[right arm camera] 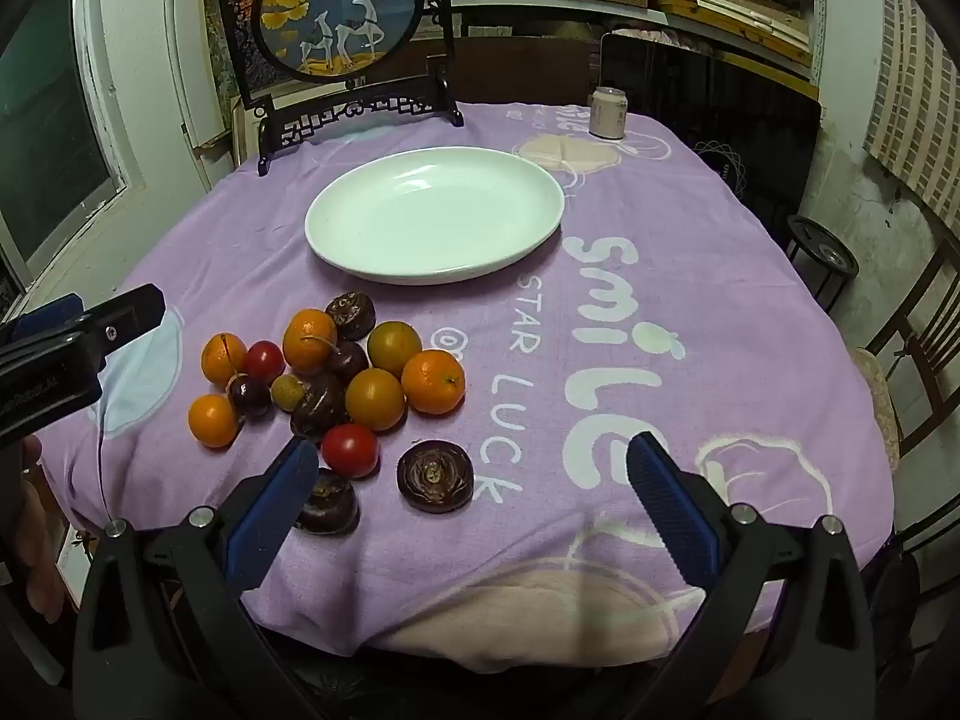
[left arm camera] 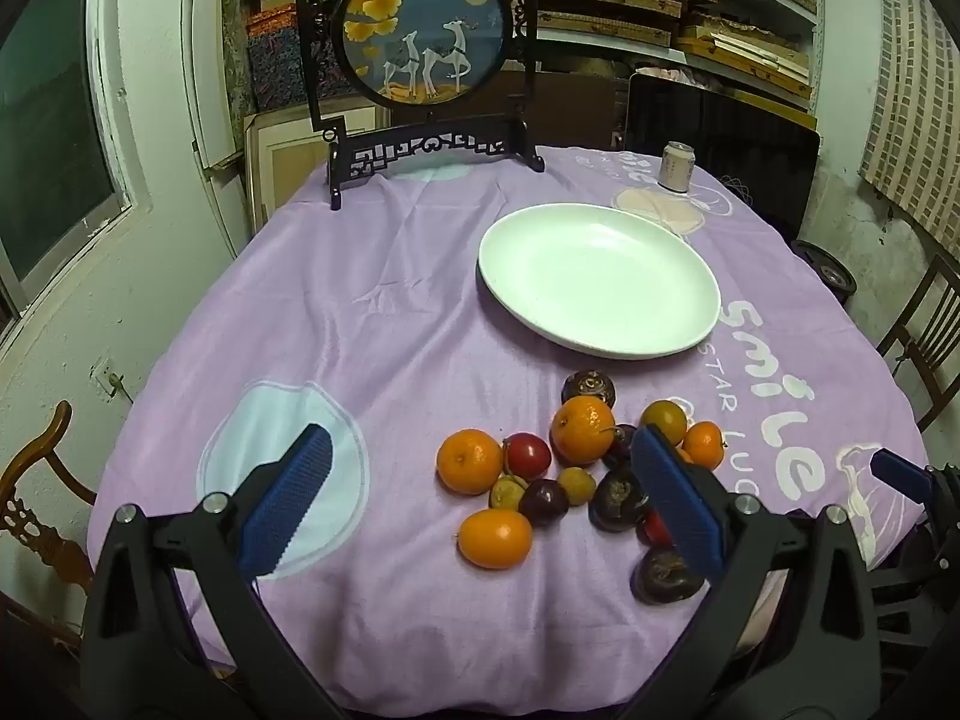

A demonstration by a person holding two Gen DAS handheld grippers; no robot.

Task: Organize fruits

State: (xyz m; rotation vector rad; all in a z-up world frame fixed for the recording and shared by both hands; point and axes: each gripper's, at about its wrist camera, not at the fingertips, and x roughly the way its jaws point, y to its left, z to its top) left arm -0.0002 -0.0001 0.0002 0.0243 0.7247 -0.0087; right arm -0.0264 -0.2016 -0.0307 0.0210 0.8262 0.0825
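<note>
A table [left arm camera: 390,312] draped in a lilac cloth is seen from two gripper cameras; a heap of small fruits [left arm camera: 576,480] is gathered on the cloth near the front edge: oranges, red and dark plum-like fruits, yellowish ones and dark brown water chestnuts; a white plate [left arm camera: 600,279] is set just behind the heap, apart from it, with nothing on it; a pale can [left arm camera: 677,167] is stood near the far edge, and a round painted screen [left arm camera: 423,30] on a dark carved stand is placed at the back. The left gripper [left arm camera: 480,507] is held above the fruits, its blue fingers spread wide, nothing pinched; the right gripper [right arm camera: 474,507] is likewise spread wide and holds nothing, one water chestnut [right arm camera: 436,476] being seen between its fingers, untouched.
</note>
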